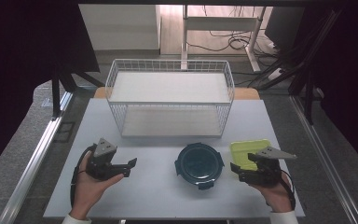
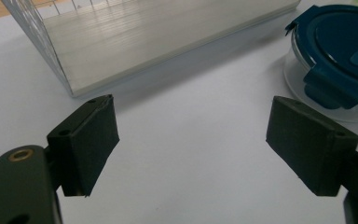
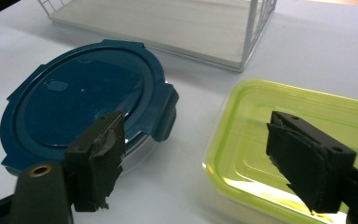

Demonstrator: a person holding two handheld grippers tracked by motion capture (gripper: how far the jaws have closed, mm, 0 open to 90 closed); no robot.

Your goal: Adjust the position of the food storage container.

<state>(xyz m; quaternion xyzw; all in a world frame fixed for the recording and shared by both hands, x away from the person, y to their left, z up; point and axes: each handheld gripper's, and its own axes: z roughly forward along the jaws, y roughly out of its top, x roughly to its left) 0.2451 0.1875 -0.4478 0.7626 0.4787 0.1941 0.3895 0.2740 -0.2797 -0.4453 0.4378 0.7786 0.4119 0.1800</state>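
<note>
A round glass container with a dark blue clip lid sits at the table's front centre. To its right lies a rectangular container with a yellow-green lid. My left gripper rests at the front left, open, with bare table between its jaws and the blue container off to its right. My right gripper hovers at the front right, open, its jaws spread over the gap between the two containers and touching neither.
A white wire two-shelf rack stands at the back centre of the white table. Dark curtains and metal rails flank both sides. A desk frame and cables lie on the floor beyond.
</note>
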